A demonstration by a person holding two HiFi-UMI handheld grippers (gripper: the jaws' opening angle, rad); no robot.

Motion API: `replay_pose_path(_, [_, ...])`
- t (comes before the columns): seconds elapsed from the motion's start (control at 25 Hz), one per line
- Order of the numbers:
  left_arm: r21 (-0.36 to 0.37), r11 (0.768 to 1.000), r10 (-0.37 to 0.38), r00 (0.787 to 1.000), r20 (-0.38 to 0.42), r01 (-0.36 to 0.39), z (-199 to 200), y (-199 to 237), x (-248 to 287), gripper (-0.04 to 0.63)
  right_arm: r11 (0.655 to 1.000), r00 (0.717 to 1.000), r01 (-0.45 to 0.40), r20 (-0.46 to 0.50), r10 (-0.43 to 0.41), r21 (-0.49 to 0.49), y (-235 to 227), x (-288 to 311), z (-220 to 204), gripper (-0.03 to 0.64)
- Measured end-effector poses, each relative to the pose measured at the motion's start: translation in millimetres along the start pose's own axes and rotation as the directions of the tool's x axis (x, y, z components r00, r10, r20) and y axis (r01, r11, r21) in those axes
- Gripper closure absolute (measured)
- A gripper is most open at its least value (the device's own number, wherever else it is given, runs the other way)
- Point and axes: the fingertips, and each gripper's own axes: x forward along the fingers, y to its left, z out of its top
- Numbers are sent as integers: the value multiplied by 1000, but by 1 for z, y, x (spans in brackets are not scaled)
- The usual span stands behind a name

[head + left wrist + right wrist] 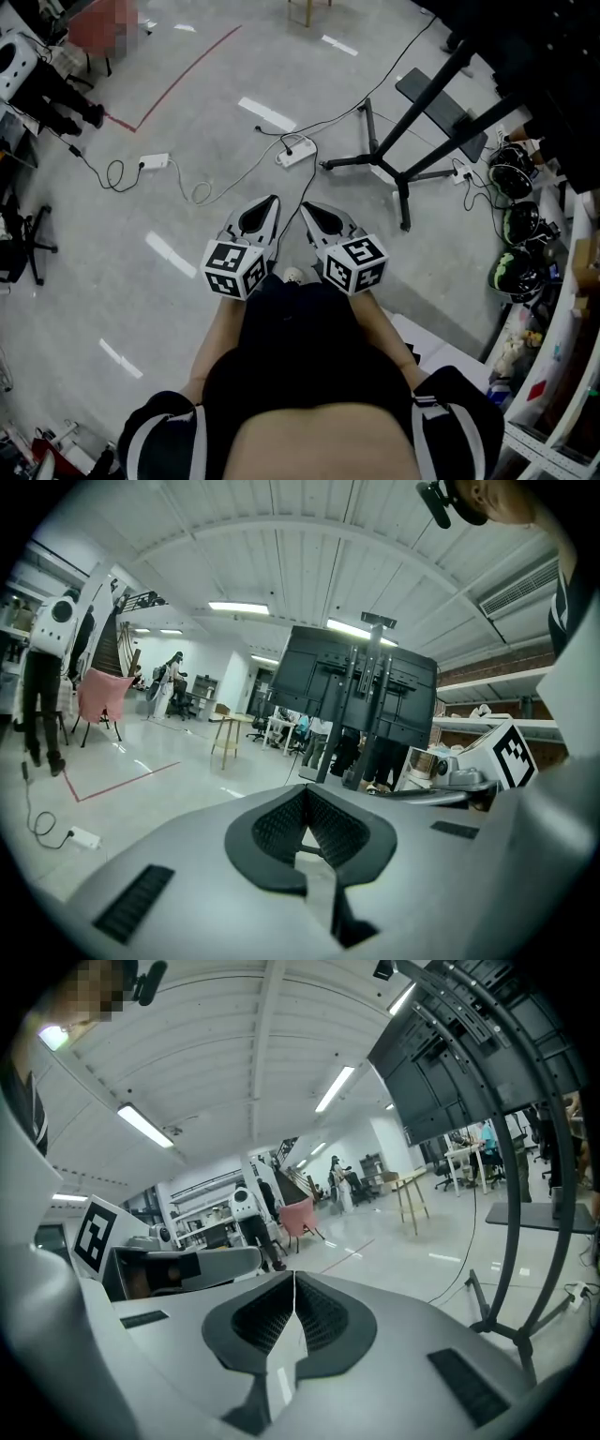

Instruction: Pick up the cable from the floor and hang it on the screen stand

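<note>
Cable lay in loose white loops on the grey floor, ahead of both grippers. The left gripper and right gripper – cubes bearing black-and-white square markers – each had jaws pressed together, empty. The black screen stand stood well right, beside a white power strip.
</note>
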Motion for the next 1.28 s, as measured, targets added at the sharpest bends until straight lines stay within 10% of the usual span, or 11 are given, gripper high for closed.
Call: replay_pose_path(1.28, [-63, 994, 87, 996, -20, -88, 17, 87, 68, 589, 999, 998, -23, -61, 26, 42, -69, 90, 26, 592])
